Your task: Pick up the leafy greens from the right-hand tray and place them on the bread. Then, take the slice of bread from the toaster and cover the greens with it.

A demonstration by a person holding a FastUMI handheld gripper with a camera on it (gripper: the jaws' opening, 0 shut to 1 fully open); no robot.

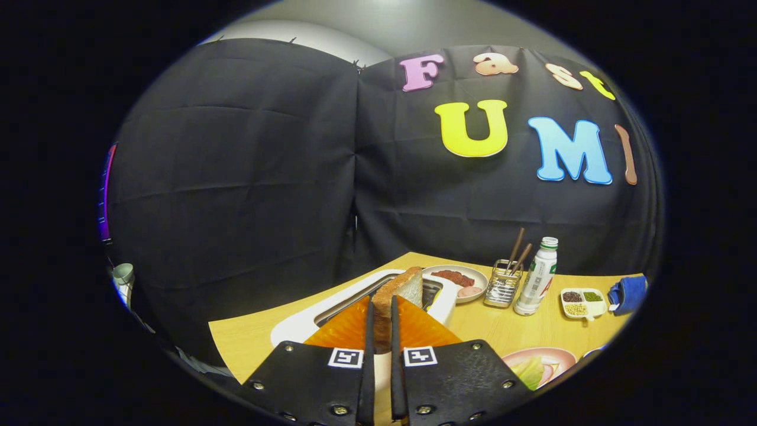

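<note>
Over the toaster [307, 322], my gripper [381, 319] was closed narrowly on the slice of bread [402, 290], both fingers pressing its sides. I judged the bread step underway; next, carry it toward the greens [528, 373] on the plate [559, 355].

claw [381, 322] clamped on bread slice [402, 290], above white toaster [295, 328], wooden table [248, 340]

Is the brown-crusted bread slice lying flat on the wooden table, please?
No, the bread slice stands upright over the white toaster, pinched by the gripper.
</note>
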